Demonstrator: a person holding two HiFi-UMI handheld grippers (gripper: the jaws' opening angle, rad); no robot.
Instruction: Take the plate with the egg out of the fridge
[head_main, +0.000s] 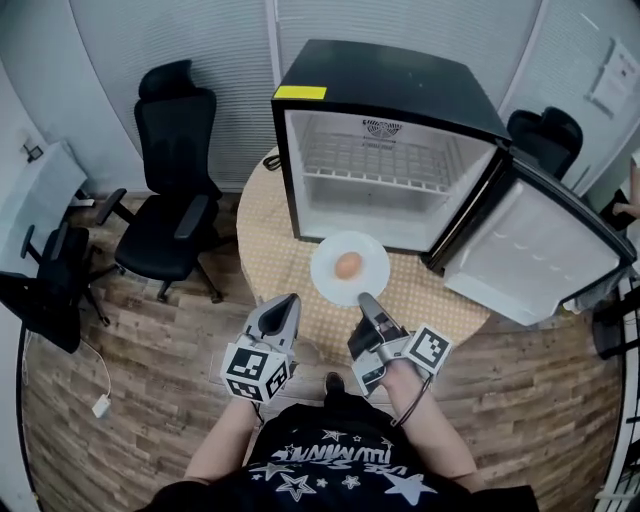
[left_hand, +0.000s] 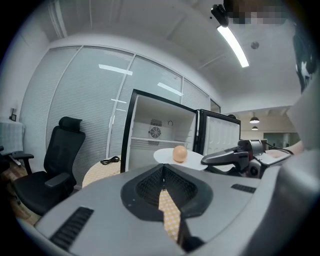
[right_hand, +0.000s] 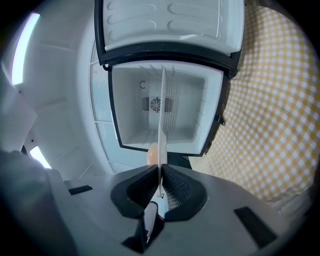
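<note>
A white plate (head_main: 332, 282) carrying a brown egg (head_main: 348, 265) hovers over the checked round table (head_main: 272, 240), just in front of the open mini fridge (head_main: 385, 150). My right gripper (head_main: 366, 301) is shut on the plate's near rim; in the right gripper view the plate (right_hand: 162, 120) runs edge-on between the jaws, with the egg (right_hand: 152, 154) peeking out on its left. My left gripper (head_main: 283, 310) hangs shut and empty to the left of the plate. From the left gripper view I see the plate (left_hand: 170, 156), the egg (left_hand: 179, 153) and the right gripper (left_hand: 206, 160).
The fridge door (head_main: 540, 250) swings open to the right; the fridge's wire shelf (head_main: 375, 160) is bare. Black office chairs stand at the left (head_main: 175, 180), the far left (head_main: 45, 285) and behind the fridge (head_main: 545, 135). A black cable (left_hand: 110, 160) lies on the table beside the fridge.
</note>
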